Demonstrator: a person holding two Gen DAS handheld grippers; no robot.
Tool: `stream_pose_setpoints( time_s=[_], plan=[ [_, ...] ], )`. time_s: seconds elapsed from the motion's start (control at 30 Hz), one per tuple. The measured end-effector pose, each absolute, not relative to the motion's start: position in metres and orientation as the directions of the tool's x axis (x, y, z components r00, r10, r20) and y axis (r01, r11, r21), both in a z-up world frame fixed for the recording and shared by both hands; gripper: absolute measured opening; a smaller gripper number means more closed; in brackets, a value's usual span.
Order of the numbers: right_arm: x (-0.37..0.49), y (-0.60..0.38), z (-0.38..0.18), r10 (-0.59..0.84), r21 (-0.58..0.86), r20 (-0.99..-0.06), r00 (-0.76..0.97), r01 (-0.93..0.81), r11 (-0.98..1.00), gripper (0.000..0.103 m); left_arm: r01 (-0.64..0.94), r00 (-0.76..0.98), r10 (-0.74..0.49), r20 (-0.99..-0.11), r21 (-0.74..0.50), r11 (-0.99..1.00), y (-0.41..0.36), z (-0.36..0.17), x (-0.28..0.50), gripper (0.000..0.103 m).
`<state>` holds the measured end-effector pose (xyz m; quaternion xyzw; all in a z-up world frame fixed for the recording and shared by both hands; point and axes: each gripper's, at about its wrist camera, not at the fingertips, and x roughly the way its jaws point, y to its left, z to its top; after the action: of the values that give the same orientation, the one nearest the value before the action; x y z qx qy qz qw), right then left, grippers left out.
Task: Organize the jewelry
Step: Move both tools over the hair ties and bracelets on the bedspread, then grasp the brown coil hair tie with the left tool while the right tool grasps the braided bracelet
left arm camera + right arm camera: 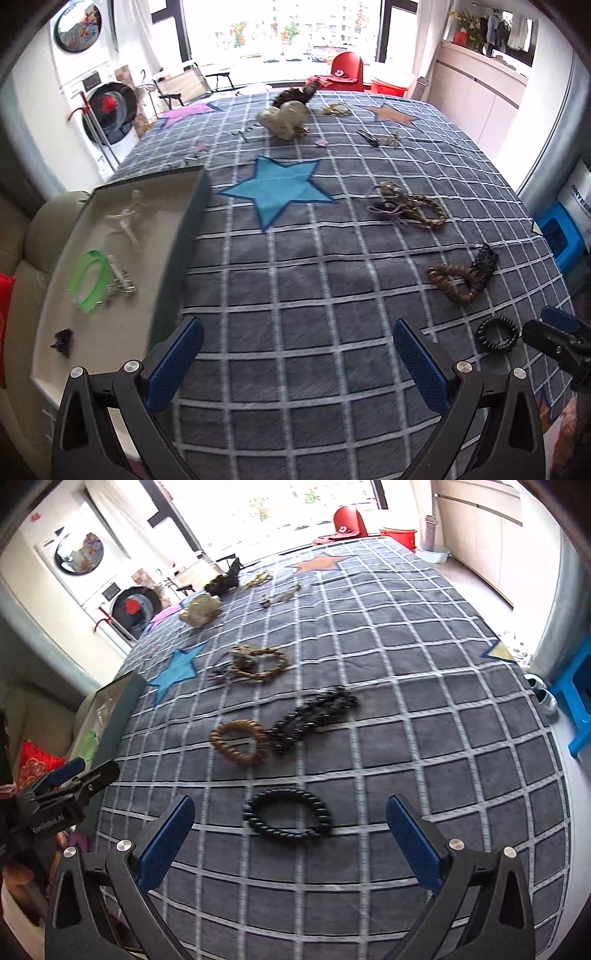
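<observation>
**Both claws spread over the checked cloth, jewelry strewn ahead**

The piece nearest me is a black coiled bracelet point(287, 818), a loose oval of glossy spiral turns lying flat on the grey checked tablecloth point(424, 701). Beyond it I see a brown beaded bracelet point(239, 741) touching a black beaded strand point(317, 712) that trails off to the right. Further back sits a braided tan bracelet point(260, 662) tangled with purple cord. At the far end there is a cream feathered piece point(282, 120) with a dark feathered one just behind it, plus small metal bits I cannot make out.

My right gripper point(290, 836) hovers low over the cloth, its blue pads spread wide with nothing between them; the black coil lies between and just ahead of the tips. My left gripper point(297, 360) is also spread wide and empty, held above bare cloth just right of the tray's near corner. From the left wrist I see the right tool at the edge, beside the black coil.

The tray point(192, 236), dark-walled with a pale floor, stands at the left edge of the table. Inside it lie a green translucent bangle point(90, 280) touching a silver clip-like piece point(120, 282), a clear piece point(125, 219) further in that is too blurred to name, and a small black item point(62, 341) near the front.
</observation>
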<state>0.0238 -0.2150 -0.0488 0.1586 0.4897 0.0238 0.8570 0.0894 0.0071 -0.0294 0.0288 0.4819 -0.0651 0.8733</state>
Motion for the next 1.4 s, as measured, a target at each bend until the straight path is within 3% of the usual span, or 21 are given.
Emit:
stream_pose_setpoints(
  time_s=[0.27, 0.53, 0.6, 0.83, 0.9, 1.0, 1.27, 1.4],
  plan=[
    [0.025, -0.232, -0.050, 0.120, 0.216, -0.839, 0.530, 0.122, 0.969, 0.103, 0.186, 0.464, -0.173, -0.869, -0.095, 0.978, -0.024, -0.044, 0.106, 0.103],
    [0.014, -0.212, -0.054, 0.190, 0.150, -0.817, 0.544, -0.118, 0.982, 0.103, 0.211, 0.383, -0.283, -0.879, -0.215, 0.954, -0.049, -0.058, 0.125, 0.103],
    [0.014, -0.205, -0.056, 0.206, 0.131, -0.815, 0.542, -0.174, 0.976, 0.103, 0.212, 0.372, -0.297, -0.879, -0.231, 0.949, -0.053, -0.060, 0.128, 0.093],
    [0.020, -0.189, -0.069, 0.199, 0.072, -0.822, 0.533, -0.249, 0.966, 0.102, 0.228, 0.353, -0.299, -0.886, -0.228, 0.947, -0.071, -0.069, 0.134, 0.092],
    [0.020, -0.186, -0.072, 0.190, 0.057, -0.824, 0.534, -0.256, 0.965, 0.101, 0.234, 0.358, -0.299, -0.885, -0.225, 0.946, -0.074, -0.068, 0.135, 0.082],
    [0.019, -0.181, -0.075, 0.172, 0.029, -0.824, 0.539, -0.263, 0.964, 0.100, 0.247, 0.355, -0.300, -0.885, -0.220, 0.944, -0.080, -0.067, 0.136, 0.082],
    [0.015, -0.182, -0.078, 0.151, 0.007, -0.828, 0.540, -0.259, 0.966, 0.100, 0.284, 0.366, -0.287, -0.886, -0.187, 0.940, -0.093, -0.066, 0.136, 0.045],
    [0.015, -0.184, -0.078, 0.149, 0.010, -0.830, 0.538, -0.251, 0.968, 0.100, 0.304, 0.356, -0.302, -0.884, -0.196, 0.932, -0.098, -0.066, 0.136, 0.015]
  ],
)
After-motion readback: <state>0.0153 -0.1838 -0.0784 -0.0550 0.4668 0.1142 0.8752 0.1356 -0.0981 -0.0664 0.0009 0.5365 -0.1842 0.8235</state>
